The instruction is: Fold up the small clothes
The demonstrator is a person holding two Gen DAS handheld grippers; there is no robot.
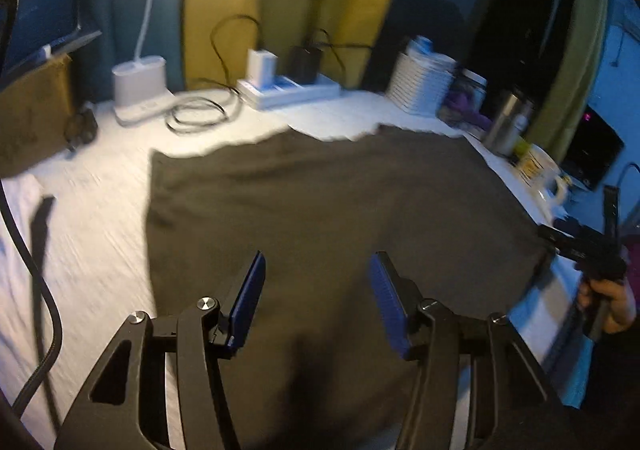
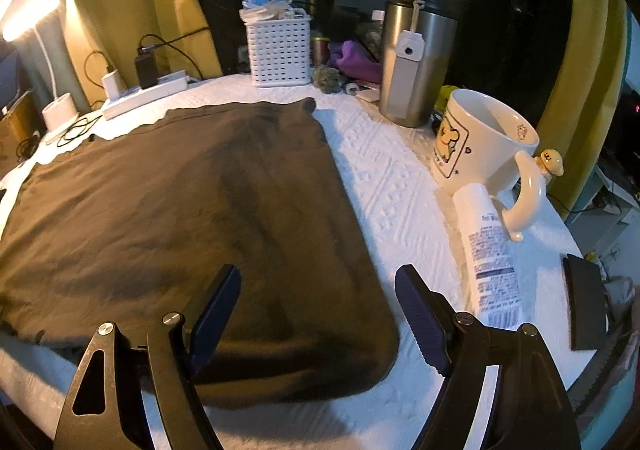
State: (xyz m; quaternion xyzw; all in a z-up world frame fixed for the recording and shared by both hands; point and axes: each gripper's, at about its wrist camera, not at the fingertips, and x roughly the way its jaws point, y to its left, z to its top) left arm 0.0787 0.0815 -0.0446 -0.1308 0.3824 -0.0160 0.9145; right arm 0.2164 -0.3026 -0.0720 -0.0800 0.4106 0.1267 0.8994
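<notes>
Dark cloth (image 2: pixel 180 210): soft matt knit, faint wrinkles. Table cover (image 2: pixel 384 186): white embossed paper, rough texture. Tumbler (image 2: pixel 416 62): brushed metal, dull sheen. Mug (image 2: pixel 476 142): glossy ceramic. Basket (image 2: pixel 278 50): white perforated plastic. Tube (image 2: pixel 488 250): smooth plastic w/ print. Gripper pads (image 2: pixel 420 326): ribbed blue rubber-like, arms matt black plastic.

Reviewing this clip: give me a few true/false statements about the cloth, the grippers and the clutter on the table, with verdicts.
1. The dark cloth lies spread flat on the white table cover. True.
2. The right gripper is clamped on the cloth's corner. False: its jaws stand open above the cloth's edge, gripping nothing.
3. The left gripper has nothing between its jaws. True.
4. The white mug lies on its side. False: it stands upright; the white tube beside it lies flat.
5. The white basket sits on the cloth. False: it stands beyond the cloth's far edge.
</notes>
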